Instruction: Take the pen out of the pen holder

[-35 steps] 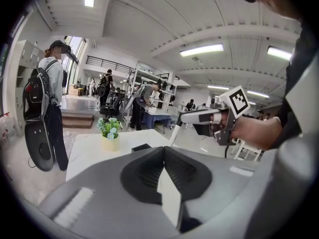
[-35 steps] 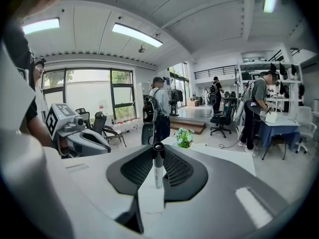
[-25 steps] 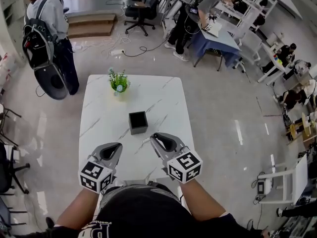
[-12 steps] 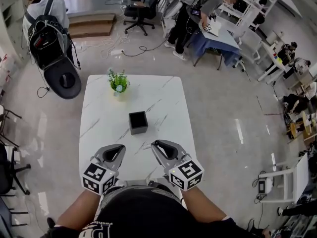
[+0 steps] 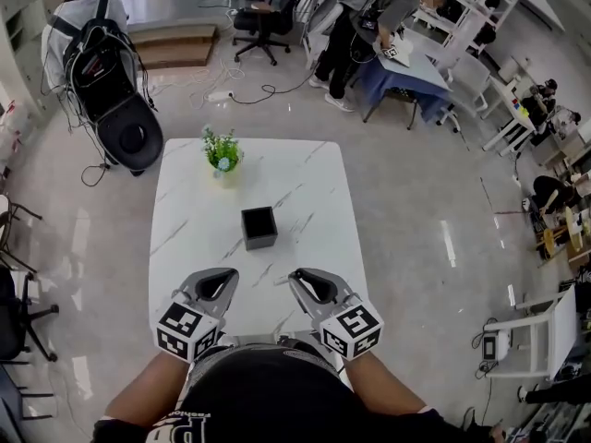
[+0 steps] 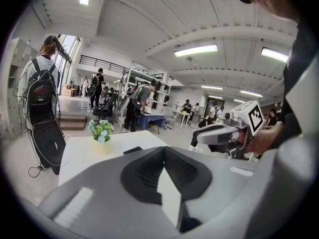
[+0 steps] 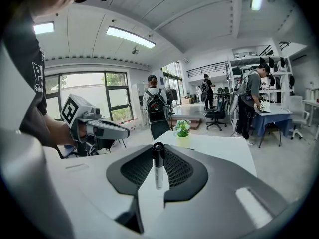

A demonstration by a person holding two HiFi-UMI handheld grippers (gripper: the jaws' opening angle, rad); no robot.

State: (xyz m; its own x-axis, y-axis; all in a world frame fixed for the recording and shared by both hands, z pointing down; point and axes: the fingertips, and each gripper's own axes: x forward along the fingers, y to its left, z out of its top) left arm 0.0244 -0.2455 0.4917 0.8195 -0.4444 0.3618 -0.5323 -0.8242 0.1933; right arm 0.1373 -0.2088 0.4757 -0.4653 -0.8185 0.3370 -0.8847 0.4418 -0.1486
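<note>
Holding the pen (image 7: 158, 169) clamped in my right gripper (image 7: 158, 153) jaws.
Left gripper (image 6: 163, 152) jaws are together; my right has eased back slightly.

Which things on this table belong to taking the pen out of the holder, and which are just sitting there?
Belongs to the job:
pen, clamped in the right gripper
black pen holder, on the white table
left gripper, shut and empty

Just lying about:
small potted plant at the table's far end
office chair on the floor beyond
</note>
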